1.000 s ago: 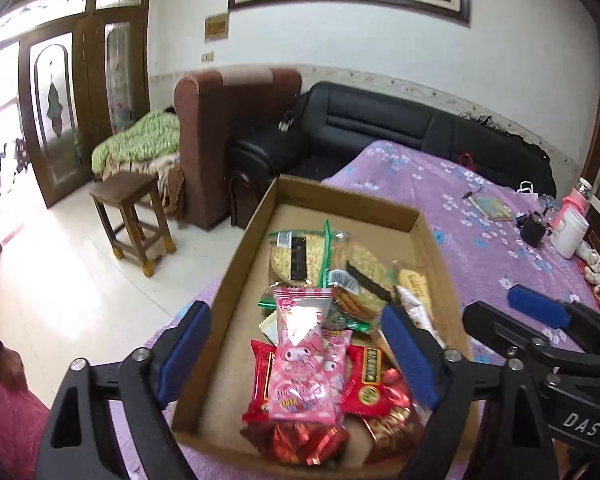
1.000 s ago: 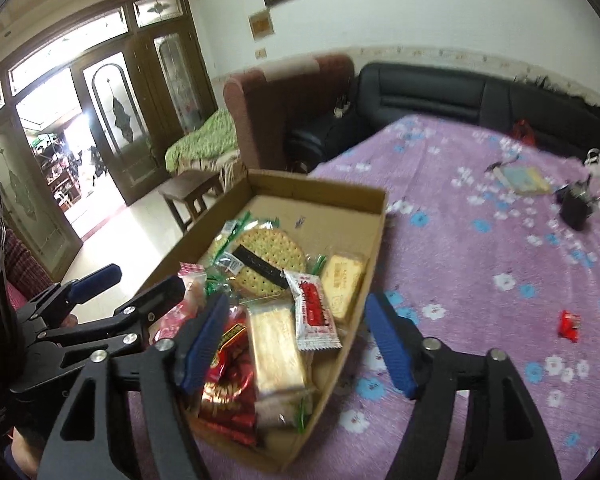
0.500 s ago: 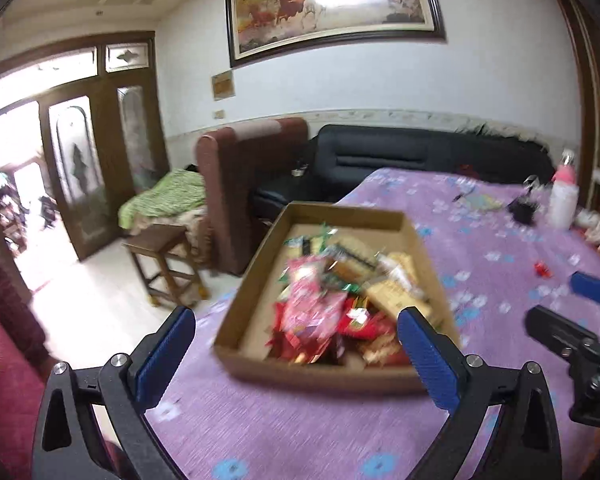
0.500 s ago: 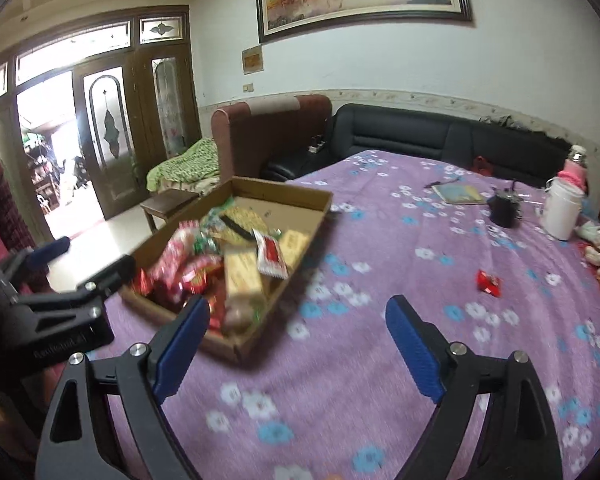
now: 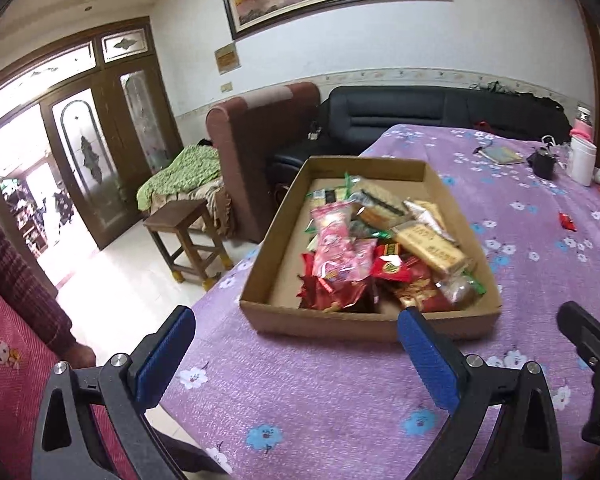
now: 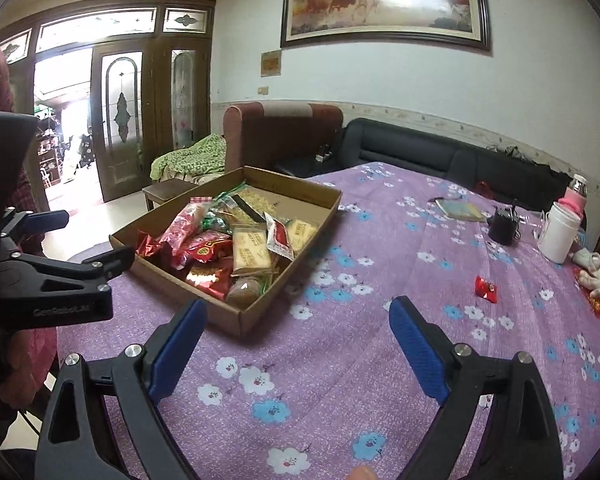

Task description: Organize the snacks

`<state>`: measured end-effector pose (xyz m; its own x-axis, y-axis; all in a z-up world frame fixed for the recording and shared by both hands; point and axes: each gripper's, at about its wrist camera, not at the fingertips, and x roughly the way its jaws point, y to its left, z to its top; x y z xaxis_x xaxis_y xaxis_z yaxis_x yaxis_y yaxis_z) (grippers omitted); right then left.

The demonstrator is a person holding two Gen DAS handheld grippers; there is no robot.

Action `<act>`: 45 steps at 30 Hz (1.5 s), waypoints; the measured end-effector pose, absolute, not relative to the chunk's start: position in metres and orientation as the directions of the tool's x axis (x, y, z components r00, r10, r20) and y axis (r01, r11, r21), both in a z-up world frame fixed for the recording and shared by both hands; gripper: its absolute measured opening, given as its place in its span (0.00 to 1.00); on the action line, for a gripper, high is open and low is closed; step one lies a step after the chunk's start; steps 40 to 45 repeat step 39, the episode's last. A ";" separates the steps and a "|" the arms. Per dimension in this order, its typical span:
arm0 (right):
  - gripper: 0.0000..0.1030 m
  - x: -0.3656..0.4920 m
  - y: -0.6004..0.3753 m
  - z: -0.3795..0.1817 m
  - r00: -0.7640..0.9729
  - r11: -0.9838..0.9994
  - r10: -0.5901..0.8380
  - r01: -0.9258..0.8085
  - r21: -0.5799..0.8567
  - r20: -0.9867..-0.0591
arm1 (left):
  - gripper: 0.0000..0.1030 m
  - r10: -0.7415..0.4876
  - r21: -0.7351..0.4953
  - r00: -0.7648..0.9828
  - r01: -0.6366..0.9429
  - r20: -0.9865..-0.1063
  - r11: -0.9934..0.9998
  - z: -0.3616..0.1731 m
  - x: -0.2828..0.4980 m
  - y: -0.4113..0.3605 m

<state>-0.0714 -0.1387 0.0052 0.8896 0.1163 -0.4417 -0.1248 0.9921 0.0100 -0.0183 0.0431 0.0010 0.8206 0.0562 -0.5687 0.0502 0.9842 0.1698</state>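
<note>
My left tool (image 5: 296,344), jaws wide and empty, hangs short of the cardboard tray (image 5: 324,322) of snacks (image 5: 364,248) at the bench's (image 5: 320,408) left edge. My right tool (image 6: 298,338), empty and opening, faces bare cloth. One red snack (image 6: 486,289) lies apart, rightward; judging so, fetching it comes next.

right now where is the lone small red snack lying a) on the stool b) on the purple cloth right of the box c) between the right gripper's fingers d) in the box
b: the red snack lies on the bare purple cloth, well right of the box and apart from it.
</note>
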 end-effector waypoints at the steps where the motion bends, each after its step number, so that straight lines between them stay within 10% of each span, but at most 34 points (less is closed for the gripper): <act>1: 0.90 -0.072 -0.138 0.005 0.891 0.992 0.118 -0.127 0.009 -0.439 | 0.99 0.064 0.172 0.816 0.043 -0.574 0.984 0.000 -0.017 0.045; 45: 0.90 -0.068 -0.136 0.004 0.886 0.995 0.085 -0.103 -0.014 -0.455 | 0.99 0.086 0.193 0.795 0.040 -0.601 0.980 -0.008 -0.020 0.054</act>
